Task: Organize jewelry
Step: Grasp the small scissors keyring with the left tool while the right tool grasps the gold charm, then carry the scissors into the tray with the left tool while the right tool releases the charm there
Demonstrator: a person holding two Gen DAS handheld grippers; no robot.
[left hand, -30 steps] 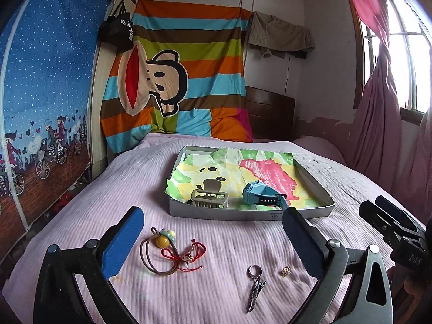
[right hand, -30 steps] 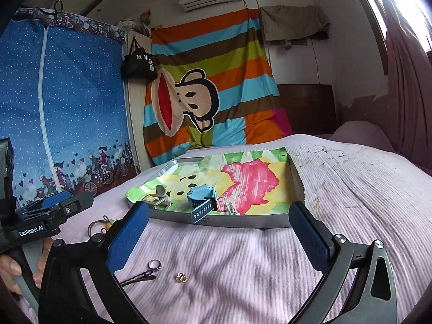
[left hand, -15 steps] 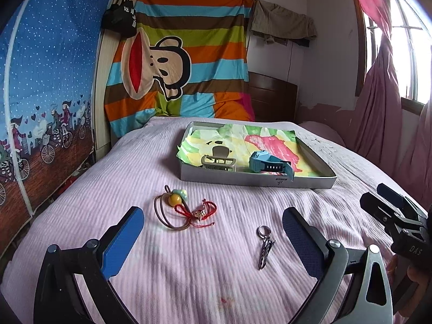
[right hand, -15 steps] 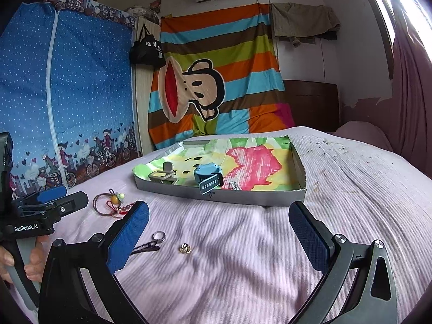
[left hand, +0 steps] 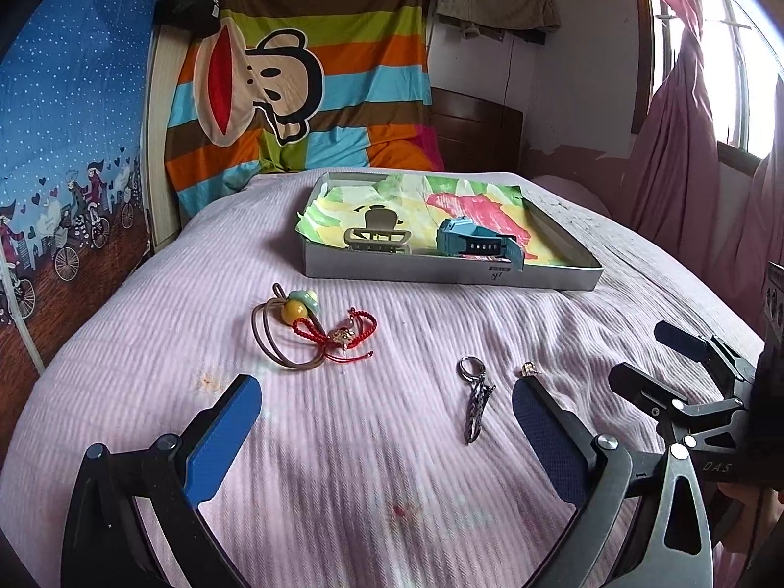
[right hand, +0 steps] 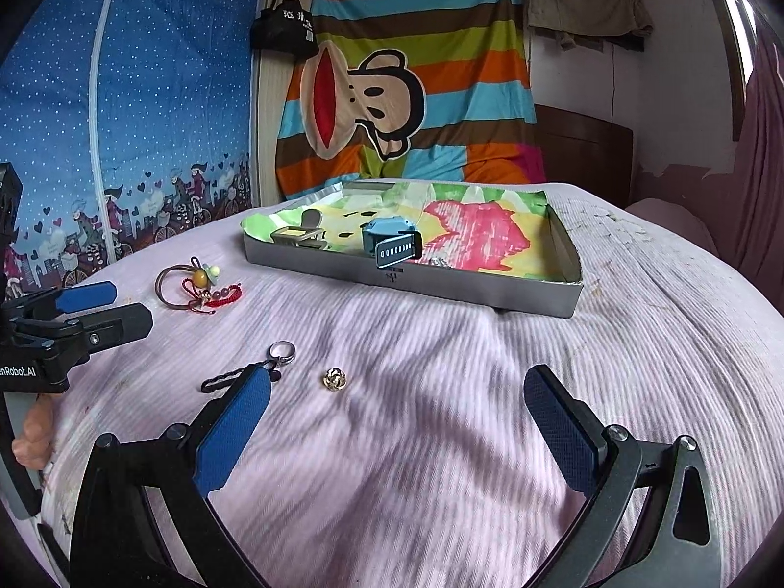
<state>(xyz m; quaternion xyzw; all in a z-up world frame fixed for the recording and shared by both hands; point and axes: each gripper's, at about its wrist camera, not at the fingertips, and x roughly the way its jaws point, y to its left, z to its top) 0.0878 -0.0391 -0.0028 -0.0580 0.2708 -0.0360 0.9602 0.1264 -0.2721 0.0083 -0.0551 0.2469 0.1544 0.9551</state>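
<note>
A grey tray (left hand: 441, 279) lined with colourful paper sits on the pink bed and also shows in the right wrist view (right hand: 470, 291). In it lie a beige hair claw (left hand: 377, 237) and a blue watch (left hand: 473, 242). On the bedspread lie a brown hair tie with a yellow bead (left hand: 289, 326), a red cord bracelet (left hand: 343, 333), a key ring with a dark strap (left hand: 475, 399) and a small gold flower piece (right hand: 334, 379). My left gripper (left hand: 387, 421) is open and empty above the bedspread. My right gripper (right hand: 397, 411) is open and empty, near the gold piece.
A striped monkey blanket (left hand: 299, 78) hangs at the bed's head. A blue fabric wardrobe (left hand: 63, 122) stands left. Pink curtains (left hand: 686, 157) hang right. The right gripper shows at the left view's right edge (left hand: 686, 382); the left gripper shows at the right view's left edge (right hand: 73, 313).
Both grippers have pulled back and risen away from the tray, so more of the bedspread and the loose items shows. Both stay open and empty.
</note>
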